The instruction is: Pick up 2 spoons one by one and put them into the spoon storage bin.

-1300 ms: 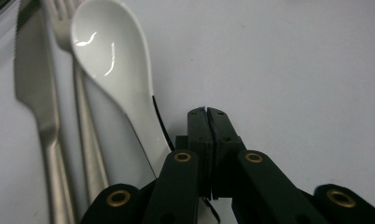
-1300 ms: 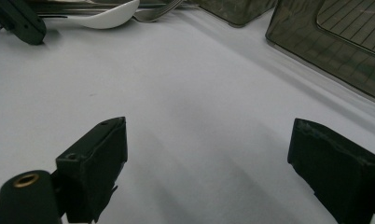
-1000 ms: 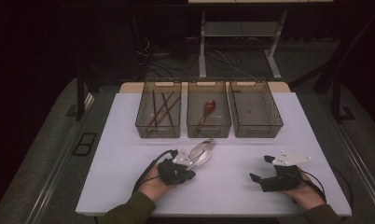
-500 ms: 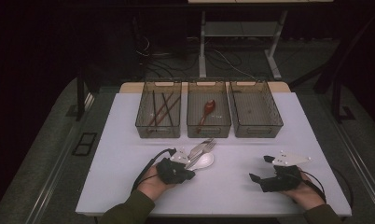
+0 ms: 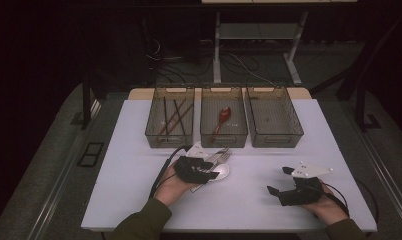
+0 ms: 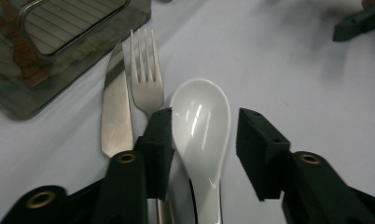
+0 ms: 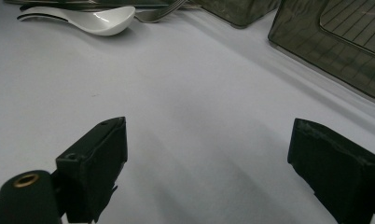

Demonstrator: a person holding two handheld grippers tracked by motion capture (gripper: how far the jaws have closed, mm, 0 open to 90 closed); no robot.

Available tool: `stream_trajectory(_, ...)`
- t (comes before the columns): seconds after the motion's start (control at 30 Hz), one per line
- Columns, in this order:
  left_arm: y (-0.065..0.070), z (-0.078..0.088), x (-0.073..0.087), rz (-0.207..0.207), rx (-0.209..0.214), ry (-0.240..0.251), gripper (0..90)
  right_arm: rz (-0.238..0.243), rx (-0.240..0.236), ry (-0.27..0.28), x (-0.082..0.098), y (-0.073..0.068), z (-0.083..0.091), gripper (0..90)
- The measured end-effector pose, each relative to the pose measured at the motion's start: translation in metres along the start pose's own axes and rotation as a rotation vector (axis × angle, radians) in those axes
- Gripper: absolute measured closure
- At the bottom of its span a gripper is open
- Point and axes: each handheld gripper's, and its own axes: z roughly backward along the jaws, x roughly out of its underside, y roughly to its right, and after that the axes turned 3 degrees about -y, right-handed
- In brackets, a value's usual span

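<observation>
1. As the left gripper (image 6: pixel 199 140) drew back a little toward the person, its jaws had just been opening, and the white spoon (image 6: pixel 202 126) lay between them on the table (image 5: pixel 269 200), one pad close against the bowl's edge and the other clearly apart from it.
2. Compared with a second before, when the same gripper hung farther forward over the cutlery with its jaws pressed together, the spoon now rested flat on the white surface, unpinched.
3. Beside the spoon, just to its left in the left gripper view, lay a fork (image 6: pixel 146 79) and a knife (image 6: pixel 115 112), both near the front wall of the middle bin (image 5: pixel 224 131).
4. That middle bin held a reddish-brown spoon (image 5: pixel 222 117), the left bin (image 5: pixel 169 135) held dark chopsticks (image 5: pixel 174 115), and the right bin (image 5: pixel 276 135) looked bare.
5. Across the table, well apart from the cutlery, the right gripper (image 7: pixel 209 163) rested low on the surface with its jaws spread wide and nothing between them.
6. Judged from the release, the spoon seemed to have been let go short of any bin; a fresh, better-centred grip looked likely to be needed before it could join the spoon in the middle bin.
</observation>
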Motion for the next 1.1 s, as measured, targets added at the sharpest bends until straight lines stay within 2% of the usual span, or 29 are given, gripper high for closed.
stream_trajectory(0.1, -0.004, -0.013, -0.007, 0.006, -0.006, -0.022, 52.1, -0.004, 0.001, -0.002, 0.0, 0.001, 0.0, 11.9)
stream_trajectory(0.2, -0.008, -0.023, -0.01, -0.007, -0.005, -0.037, 50.3, -0.004, 0.0, -0.003, 0.0, 0.001, 0.0, 12.0)
stream_trajectory(0.27, -0.006, -0.027, -0.01, -0.006, -0.011, -0.049, 49.1, -0.003, -0.001, -0.003, 0.0, 0.001, 0.0, 12.0)
stream_trajectory(0.33, -0.002, -0.03, -0.009, -0.005, -0.028, -0.056, 49.2, -0.001, 0.002, 0.001, 0.001, 0.001, 0.0, 12.0)
stream_trajectory(0.37, -0.002, -0.03, -0.01, -0.026, -0.033, -0.058, 49.3, 0.0, 0.001, 0.0, 0.001, 0.001, 0.0, 12.0)
stream_trajectory(0.43, 0.001, -0.031, -0.01, -0.023, -0.044, -0.066, 49.4, 0.001, 0.0, 0.003, 0.001, 0.001, 0.001, 11.9)
stream_trajectory(0.47, 0.0, -0.031, -0.01, -0.047, -0.044, -0.076, 49.6, 0.001, -0.001, 0.003, 0.001, 0.0, 0.001, 11.9)
stream_trajectory(0.5, 0.004, -0.032, -0.009, -0.021, -0.046, -0.066, 49.9, 0.001, 0.0, 0.002, 0.001, 0.0, 0.001, 11.9)
stream_trajectory(0.53, 0.003, -0.032, -0.01, -0.051, -0.046, -0.078, 50.0, 0.0, -0.001, 0.002, 0.001, 0.0, 0.001, 11.9)
stream_trajectory(0.57, 0.005, -0.032, -0.01, -0.049, -0.044, -0.084, 50.4, 0.001, -0.001, 0.002, 0.0, 0.0, 0.001, 11.9)
stream_trajectory(0.67, 0.01, -0.035, -0.011, -0.074, -0.052, -0.091, 52.6, 0.0, -0.001, 0.003, 0.0, 0.0, 0.001, 11.9)
stream_trajectory(0.73, 0.013, -0.037, -0.011, -0.087, -0.043, -0.1, 55.5, 0.0, 0.001, 0.003, 0.0, 0.001, 0.001, 12.0)
stream_trajectory(0.77, 0.014, -0.038, -0.011, -0.076, -0.039, -0.091, 56.3, 0.001, 0.001, 0.002, 0.0, 0.001, 0.001, 11.9)
stream_trajectory(0.83, 0.016, -0.038, -0.011, -0.1, -0.03, -0.097, 60.9, 0.0, 0.0, 0.002, 0.0, 0.0, 0.001, 12.0)
stream_trajectory(0.87, 0.018, -0.039, -0.011, -0.088, -0.037, -0.085, 63.0, -0.002, -0.002, 0.002, 0.0, 0.0, 0.001, 12.0)
stream_trajectory(0.93, 0.017, -0.037, -0.012, -0.118, -0.047, -0.096, 67.4, -0.001, -0.002, 0.002, 0.0, 0.0, 0.001, 11.9)
stream_trajectory(1.0, 0.016, -0.036, -0.011, -0.094, -0.038, -0.078, 73.2, 0.0, -0.003, 0.002, 0.0, 0.0, 0.001, 12.0)
stream_trajectory(1.03, 0.015, -0.034, -0.012, -0.103, -0.034, -0.089, 75.1, 0.002, -0.002, 0.001, 0.0, 0.0, 0.001, 11.9)
stream_trajectory(1.1, 0.015, -0.033, -0.012, -0.099, -0.025, -0.077, 78.7, 0.0, -0.001, 0.001, 0.0, 0.0, 0.001, 12.0)
